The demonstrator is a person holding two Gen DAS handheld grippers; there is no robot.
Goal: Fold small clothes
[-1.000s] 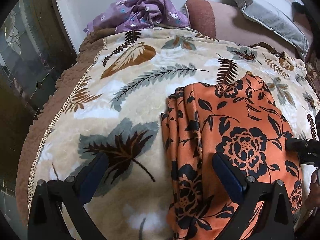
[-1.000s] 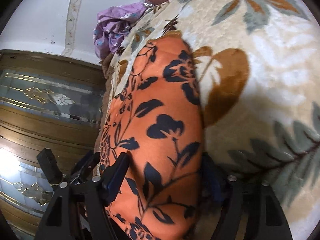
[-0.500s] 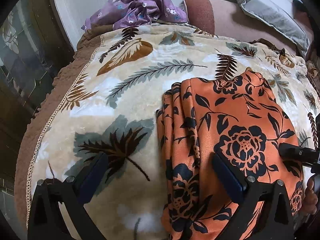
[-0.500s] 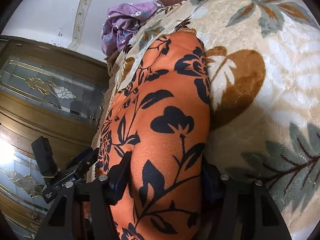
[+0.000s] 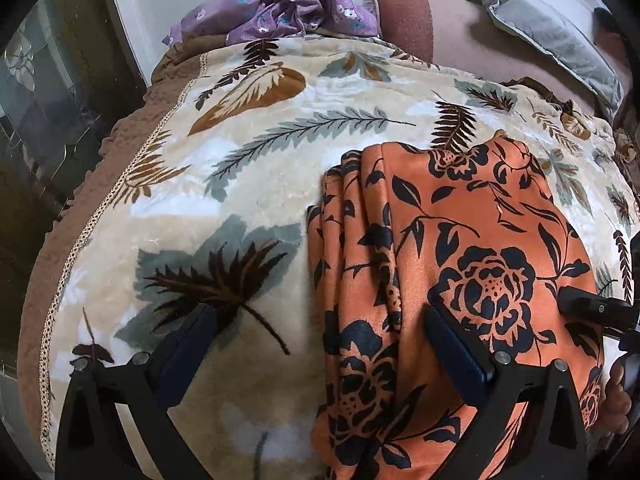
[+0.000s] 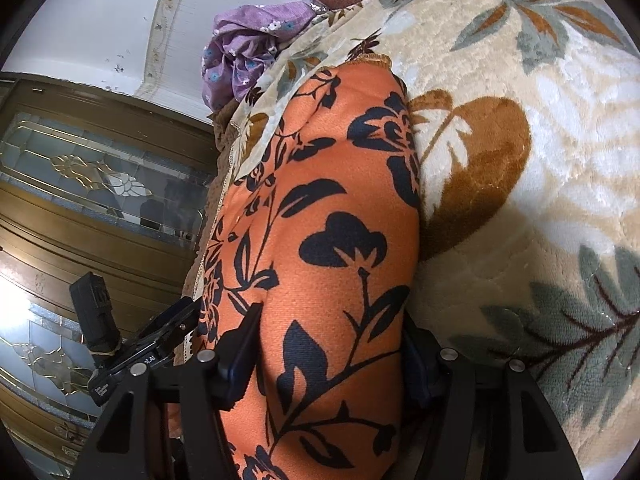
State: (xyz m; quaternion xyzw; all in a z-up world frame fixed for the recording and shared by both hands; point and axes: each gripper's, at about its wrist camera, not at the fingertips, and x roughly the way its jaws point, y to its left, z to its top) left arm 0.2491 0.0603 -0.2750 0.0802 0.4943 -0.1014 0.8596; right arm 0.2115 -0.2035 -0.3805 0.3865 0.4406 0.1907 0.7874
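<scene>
An orange garment with black flowers [image 5: 480, 240] lies folded on the leaf-print blanket [image 5: 240, 160], its layered edges showing on its left side. My left gripper [image 5: 320, 344] hangs open over its near left edge. One finger [image 5: 452, 348] is above the cloth and the other above the bare blanket. In the right wrist view the orange garment [image 6: 340, 220] bulges up between the pads of my right gripper [image 6: 326, 352], which press on it from both sides. The right gripper's tip [image 5: 592, 308] shows at the garment's right edge.
A crumpled purple floral garment [image 5: 280, 8] lies at the blanket's far end by the white wall. A reddish-brown cushion [image 5: 404, 16] and a grey pillow [image 5: 540, 28] sit behind. The blanket's brown trim [image 5: 80, 208] marks the bed's left edge, beside a wooden glass-panelled cabinet [image 6: 80, 200].
My right gripper's jaws have narrowed onto the orange fold, which now bulges between the pads. The left gripper has stayed open and hardly moved.
</scene>
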